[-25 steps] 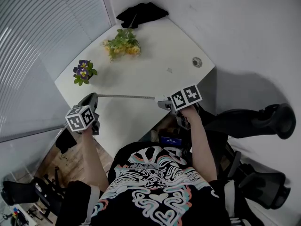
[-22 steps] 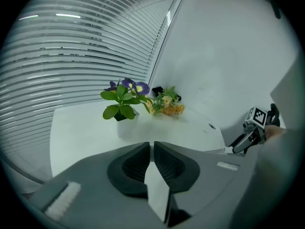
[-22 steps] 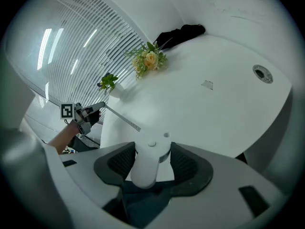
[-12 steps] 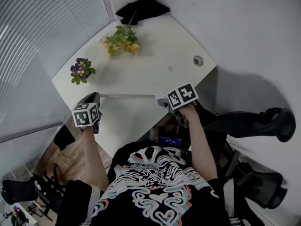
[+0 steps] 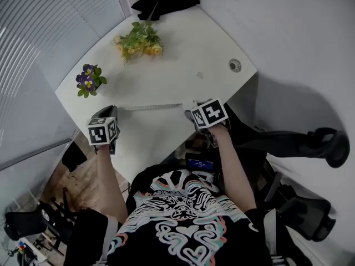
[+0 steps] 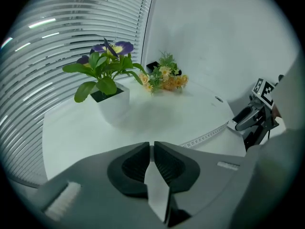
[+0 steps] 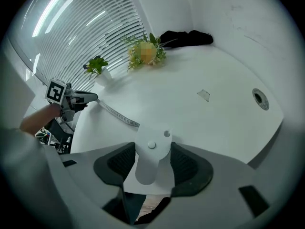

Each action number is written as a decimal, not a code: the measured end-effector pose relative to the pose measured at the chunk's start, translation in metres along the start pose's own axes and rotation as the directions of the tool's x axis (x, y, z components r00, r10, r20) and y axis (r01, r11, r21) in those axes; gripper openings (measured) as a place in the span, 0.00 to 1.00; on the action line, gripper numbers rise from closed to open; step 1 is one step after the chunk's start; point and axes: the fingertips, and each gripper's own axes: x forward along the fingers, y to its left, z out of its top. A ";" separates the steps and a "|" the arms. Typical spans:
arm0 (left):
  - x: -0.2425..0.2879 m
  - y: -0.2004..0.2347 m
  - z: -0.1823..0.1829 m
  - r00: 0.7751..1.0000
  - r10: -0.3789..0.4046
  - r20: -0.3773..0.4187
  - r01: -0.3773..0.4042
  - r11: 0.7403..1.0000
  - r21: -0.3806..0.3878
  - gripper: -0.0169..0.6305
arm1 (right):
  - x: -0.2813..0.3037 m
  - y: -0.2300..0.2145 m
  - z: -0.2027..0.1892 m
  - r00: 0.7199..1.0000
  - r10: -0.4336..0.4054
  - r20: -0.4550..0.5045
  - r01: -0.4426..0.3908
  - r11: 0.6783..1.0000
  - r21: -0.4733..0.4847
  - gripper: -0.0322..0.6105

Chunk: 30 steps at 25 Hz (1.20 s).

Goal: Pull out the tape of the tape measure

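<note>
One tape (image 5: 151,107), long axis L–R over table (image 5: 183,54)

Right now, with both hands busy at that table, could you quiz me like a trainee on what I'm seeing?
1. True or false: the left tongs are shut on the end of the thin white measuring tape.
2. Which tongs hold the white plastic tape measure case: A left, B right?
3. Fill in: the small white pot on the white table holds ___ flowers.
Key: 1 true; 2 B, the right tongs; 3 purple.
</note>
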 end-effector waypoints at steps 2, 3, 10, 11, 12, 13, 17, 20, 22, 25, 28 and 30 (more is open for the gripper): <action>0.003 -0.002 -0.002 1.000 0.009 -0.013 -0.008 1.000 0.014 0.08 | 0.002 -0.001 -0.002 1.000 -0.017 -0.002 0.017 1.000 -0.019 0.42; 0.004 -0.002 -0.003 1.000 0.016 -0.018 -0.016 1.000 0.023 0.08 | 0.003 -0.001 -0.002 1.000 -0.027 -0.001 0.027 0.999 -0.031 0.42; 0.009 0.000 -0.004 0.998 0.053 -0.027 -0.051 0.997 0.056 0.08 | 0.008 -0.007 0.003 0.992 -0.115 0.050 0.120 0.987 -0.108 0.42; 0.009 0.000 -0.004 0.998 0.064 -0.026 -0.062 0.996 0.066 0.08 | 0.009 -0.007 0.002 0.992 -0.118 0.054 0.124 0.986 -0.115 0.42; 0.009 0.001 -0.005 0.997 0.076 -0.024 -0.074 0.994 0.076 0.08 | 0.010 -0.006 0.002 0.991 -0.119 0.059 0.125 0.985 -0.120 0.42; 0.009 0.002 -0.005 0.996 0.086 -0.022 -0.084 0.993 0.084 0.08 | 0.011 -0.005 0.002 0.991 -0.118 0.065 0.125 0.985 -0.122 0.42; 0.011 0.006 -0.005 0.995 0.101 -0.012 -0.099 0.990 0.096 0.09 | 0.012 -0.006 0.002 0.988 -0.122 0.089 0.132 0.985 -0.112 0.44; 0.011 0.008 -0.007 0.994 0.112 -0.005 -0.111 0.989 0.095 0.10 | 0.011 -0.006 0.002 0.986 -0.126 0.106 0.137 0.985 -0.107 0.46; 0.010 0.010 -0.009 0.994 0.112 0.002 -0.112 0.991 0.072 0.12 | 0.009 -0.004 0.003 0.985 -0.115 0.125 0.128 0.987 -0.101 0.49; 0.009 0.014 -0.008 0.993 0.113 0.018 -0.113 0.993 0.035 0.15 | 0.004 -0.004 0.006 0.980 -0.115 0.163 0.130 0.988 -0.084 0.52; 0.007 0.018 -0.009 0.993 0.115 0.029 -0.115 0.993 0.006 0.18 | -0.002 -0.005 0.008 0.974 -0.131 0.186 0.147 0.986 -0.076 0.52; 0.005 0.019 -0.010 0.993 0.111 0.039 -0.110 0.994 -0.025 0.19 | -0.006 -0.005 0.007 0.971 -0.134 0.200 0.150 0.986 -0.069 0.52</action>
